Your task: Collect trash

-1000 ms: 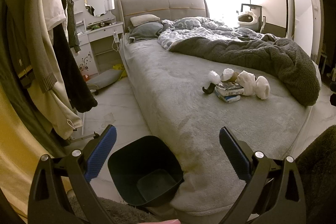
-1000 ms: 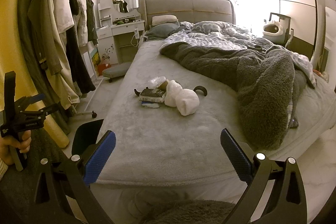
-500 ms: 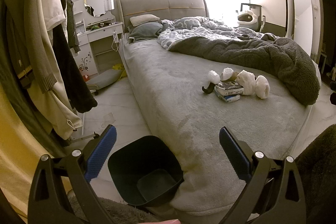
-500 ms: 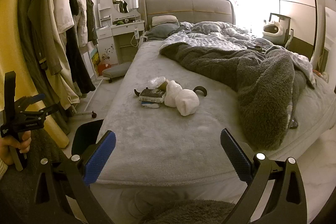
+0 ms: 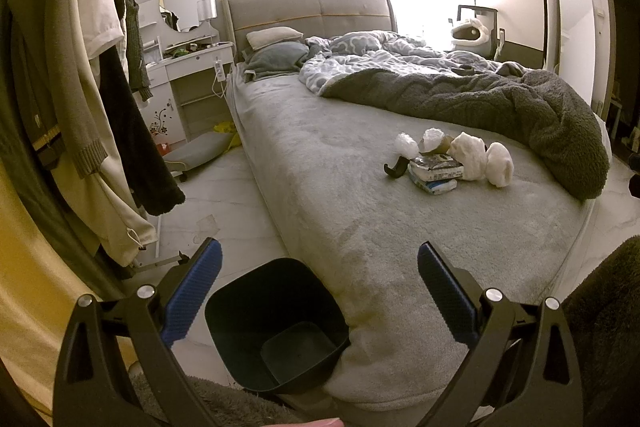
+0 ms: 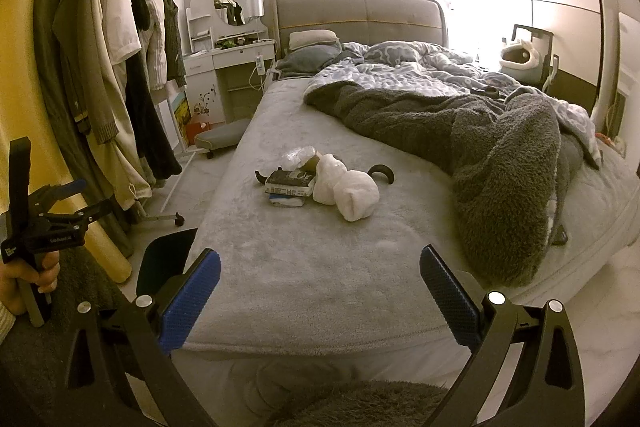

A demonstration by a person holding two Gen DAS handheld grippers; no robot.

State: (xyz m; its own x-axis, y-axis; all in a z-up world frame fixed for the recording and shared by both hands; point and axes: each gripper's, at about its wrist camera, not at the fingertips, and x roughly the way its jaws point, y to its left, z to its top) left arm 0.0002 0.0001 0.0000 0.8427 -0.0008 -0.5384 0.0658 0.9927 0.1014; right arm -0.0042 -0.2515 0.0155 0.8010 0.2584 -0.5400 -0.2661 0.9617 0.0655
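Note:
A pile of trash lies on the grey bed: white crumpled tissues, clear plastic wrap, a small packet stack and a black curved piece. A dark bin stands on the floor at the bed's near left corner, empty inside. My left gripper is open and empty above the bin. My right gripper is open and empty over the bed's foot end, well short of the pile. The left gripper also shows in the right wrist view.
A dark fluffy blanket covers the bed's right side. Clothes hang on a rack at the left. A white dresser with a mirror stands at the back left, a low cushion on the floor beside it.

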